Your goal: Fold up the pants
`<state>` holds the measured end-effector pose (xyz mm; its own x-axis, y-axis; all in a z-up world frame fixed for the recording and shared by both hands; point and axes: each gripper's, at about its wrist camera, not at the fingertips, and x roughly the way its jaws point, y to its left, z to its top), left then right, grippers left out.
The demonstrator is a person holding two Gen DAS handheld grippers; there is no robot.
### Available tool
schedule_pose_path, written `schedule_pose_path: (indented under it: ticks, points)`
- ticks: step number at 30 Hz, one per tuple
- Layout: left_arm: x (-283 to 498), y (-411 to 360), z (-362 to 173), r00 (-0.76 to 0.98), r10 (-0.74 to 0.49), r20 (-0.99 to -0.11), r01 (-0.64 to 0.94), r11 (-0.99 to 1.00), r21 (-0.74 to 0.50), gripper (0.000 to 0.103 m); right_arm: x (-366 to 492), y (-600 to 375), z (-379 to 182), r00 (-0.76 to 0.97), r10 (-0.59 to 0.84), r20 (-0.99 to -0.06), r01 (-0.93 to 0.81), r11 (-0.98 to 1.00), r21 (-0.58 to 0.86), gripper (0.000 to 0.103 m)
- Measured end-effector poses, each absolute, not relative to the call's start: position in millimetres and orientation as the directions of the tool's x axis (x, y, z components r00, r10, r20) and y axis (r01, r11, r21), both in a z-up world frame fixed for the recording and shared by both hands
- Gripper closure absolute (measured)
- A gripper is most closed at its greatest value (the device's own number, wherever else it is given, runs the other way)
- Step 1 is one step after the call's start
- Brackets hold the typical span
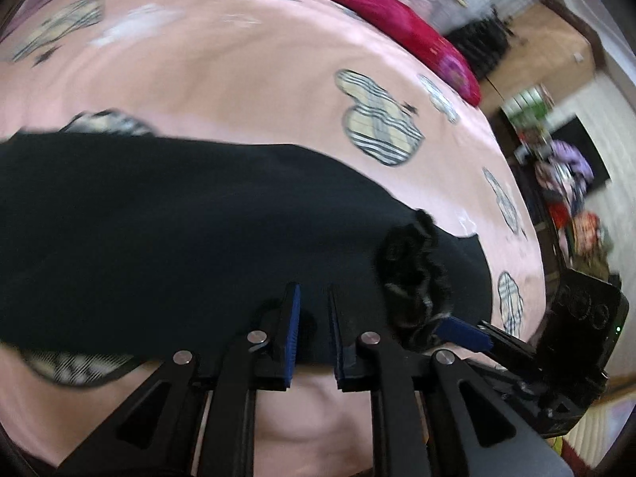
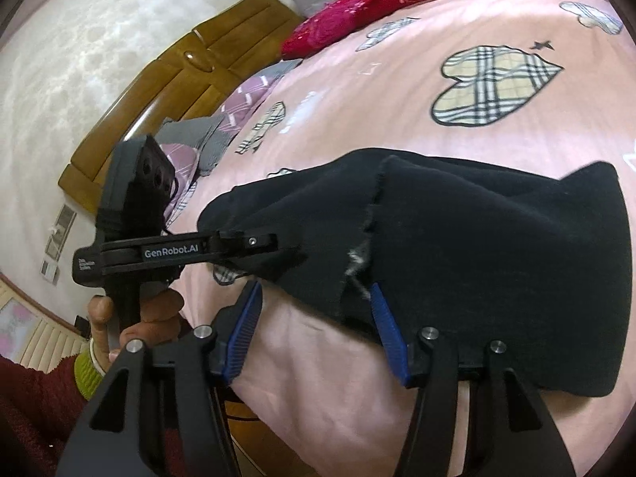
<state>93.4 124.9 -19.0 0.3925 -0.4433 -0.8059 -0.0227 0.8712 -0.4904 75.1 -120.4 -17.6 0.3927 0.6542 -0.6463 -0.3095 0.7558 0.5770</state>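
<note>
- The black pants point(image 2: 497, 254) are lying folded on the pink bedsheet point(image 2: 397, 111), directly ahead of both pairs of jaws.
- The right gripper point(image 2: 318, 318) is standing with its jaws wide apart; the pants' ragged folded edge is lying between the blue pads point(image 2: 387, 334), which are not pressing on it.
- The left gripper point(image 1: 314, 318) is showing a narrow gap between its jaws, with nothing pinched; the dark cloth is spreading just beyond its fingertips.
- In the right wrist view, the left gripper is reaching in from the left of the jaws, its tip over the pants' near corner, a hand point(image 2: 135, 318) gripping its handle.
- A red blanket point(image 2: 357, 8) is lying far beyond the jaws.
</note>
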Motion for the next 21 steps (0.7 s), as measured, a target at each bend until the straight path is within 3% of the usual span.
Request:
schedule_pose_path:
  ticks: [1, 6, 21]
  points:
    - [88.2, 132.7, -19.0, 0.402, -0.433, -0.807, -0.049, 0.870, -0.491, 0.088, 76.3, -118.1, -16.8, 0.392, 0.655, -0.646, -0.312, 0.755, 0.576, 0.045]
    - [66.8, 165.5, -16.1, 0.436, -0.423, -0.794, -0.128, 0.845, -0.520, 0.064, 83.5, -99.6, -5.8, 0.375, 0.676, -0.634, -0.363, 0.736, 0.571, 0.045]
    - [18.6, 256.0, -21.6, 0.484, -0.297, -0.823, -0.395, 0.765, -0.508, 0.045, 115.1, -47.0, 4.6, 0.306, 0.714, -0.630, -0.477, 0.688, 0.548, 0.045]
